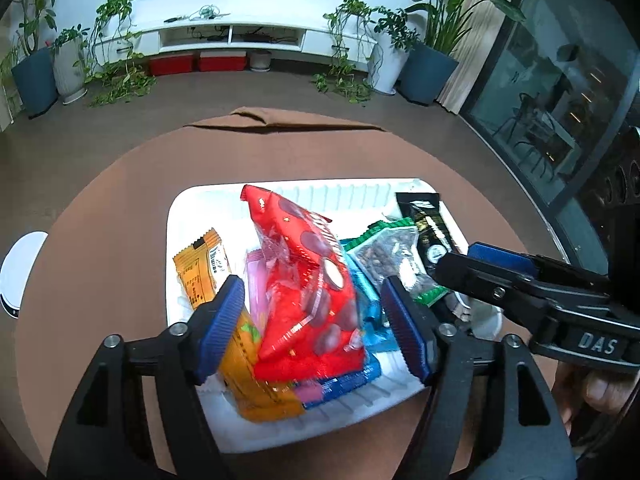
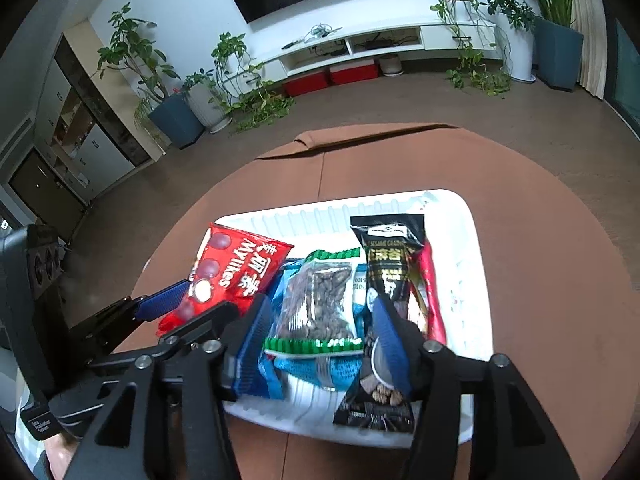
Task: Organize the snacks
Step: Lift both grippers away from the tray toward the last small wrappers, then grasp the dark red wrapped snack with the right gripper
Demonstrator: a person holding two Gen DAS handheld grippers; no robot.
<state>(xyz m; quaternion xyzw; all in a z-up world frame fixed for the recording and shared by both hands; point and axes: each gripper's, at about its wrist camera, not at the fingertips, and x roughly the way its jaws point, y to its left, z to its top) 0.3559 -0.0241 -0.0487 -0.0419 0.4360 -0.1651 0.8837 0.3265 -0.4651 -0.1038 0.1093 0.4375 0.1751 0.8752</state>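
Observation:
A white tray (image 1: 192, 208) on a round brown table holds several snack packs. My left gripper (image 1: 314, 328) is open, its blue pads on either side of a red Mylikes bag (image 1: 308, 280) that leans tilted on the pile; it also shows in the right wrist view (image 2: 236, 268). My right gripper (image 2: 320, 340) is open over the tray (image 2: 472, 264), its pads flanking a clear green-edged seed bag (image 2: 316, 304). A black sesame pack (image 2: 388, 272) lies by its right finger. The right gripper also shows in the left wrist view (image 1: 480, 264).
Orange packs (image 1: 204, 268), a pink pack (image 1: 258, 284) and blue packs (image 1: 368, 300) lie under the red bag. A red stick pack (image 2: 432, 296) lies right of the black pack. A white object (image 1: 20, 268) sits at the table's left edge. Plants and a TV stand are behind.

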